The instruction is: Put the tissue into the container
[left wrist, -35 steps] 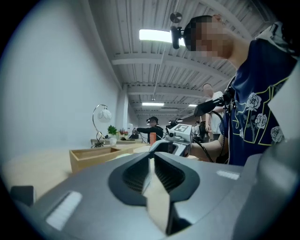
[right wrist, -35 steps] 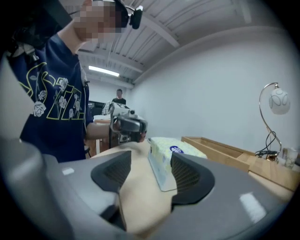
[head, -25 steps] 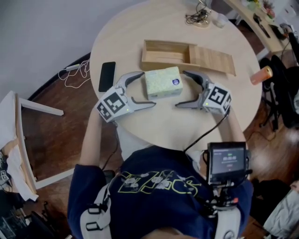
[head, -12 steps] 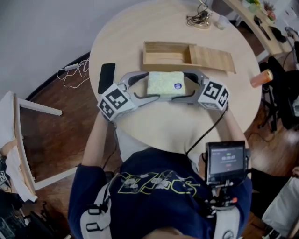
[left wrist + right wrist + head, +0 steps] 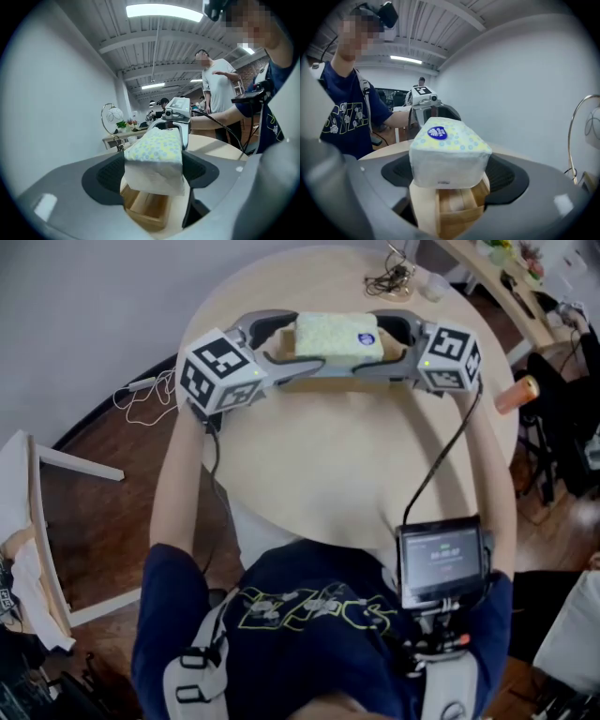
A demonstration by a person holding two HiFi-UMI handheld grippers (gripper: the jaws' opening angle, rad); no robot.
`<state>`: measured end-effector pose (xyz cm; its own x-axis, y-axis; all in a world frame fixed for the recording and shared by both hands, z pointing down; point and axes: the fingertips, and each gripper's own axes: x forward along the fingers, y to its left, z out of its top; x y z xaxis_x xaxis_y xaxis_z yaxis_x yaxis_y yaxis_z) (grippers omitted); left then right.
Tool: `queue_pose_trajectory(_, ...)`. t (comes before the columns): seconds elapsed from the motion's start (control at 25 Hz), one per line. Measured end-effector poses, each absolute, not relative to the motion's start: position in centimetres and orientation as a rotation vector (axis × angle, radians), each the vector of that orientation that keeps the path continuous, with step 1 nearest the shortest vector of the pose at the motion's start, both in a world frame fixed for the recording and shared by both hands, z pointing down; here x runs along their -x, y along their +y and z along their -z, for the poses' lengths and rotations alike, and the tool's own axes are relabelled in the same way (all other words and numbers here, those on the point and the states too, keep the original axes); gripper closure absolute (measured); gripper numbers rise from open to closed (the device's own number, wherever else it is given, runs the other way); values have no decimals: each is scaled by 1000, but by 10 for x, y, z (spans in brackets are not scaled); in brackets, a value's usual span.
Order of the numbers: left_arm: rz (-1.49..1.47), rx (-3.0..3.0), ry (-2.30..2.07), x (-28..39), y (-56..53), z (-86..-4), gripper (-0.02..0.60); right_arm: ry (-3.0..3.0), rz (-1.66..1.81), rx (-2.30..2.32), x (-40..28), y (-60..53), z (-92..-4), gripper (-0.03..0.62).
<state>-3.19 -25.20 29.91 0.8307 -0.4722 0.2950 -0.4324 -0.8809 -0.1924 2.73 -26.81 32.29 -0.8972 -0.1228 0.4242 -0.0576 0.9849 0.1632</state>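
Tissue pack (image 5: 337,337), label up, lengthwise left-right

The head view looks steeply down from above the person onto the round worktop (image 5: 356,474). Each gripper view sits low and close behind its own jaws, and the cameras on the left gripper (image 5: 309,341) and the right gripper (image 5: 366,341) face each other. All three views share the tissue pack (image 5: 337,337). The container (image 5: 145,211) beneath it seems mostly hidden from above.
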Motion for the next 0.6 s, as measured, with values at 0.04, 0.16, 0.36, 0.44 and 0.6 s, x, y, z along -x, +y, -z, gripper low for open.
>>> queue_pose_trajectory(0.04,539,2912,714,33,-267,-303,198,-2684,174,-125,-27,-282,-327,149)
queue_pose_trajectory(0.16,665,2983,684,37,-301,-331,196,-2648,62,-151,-20,-313,-354,149)
queue_pose_trajectory(0.36,767,3072,641,47,-310,-374,198,-2526,-14,-148,-11,-319,-392,148)
queue_pose_trajectory(0.44,779,3083,637,47,-309,-379,198,-2500,-10,-132,-12,-317,-396,146)
queue_pose_trajectory(0.6,845,2993,618,48,-306,-380,195,-2490,4,-138,-13,-318,-396,140)
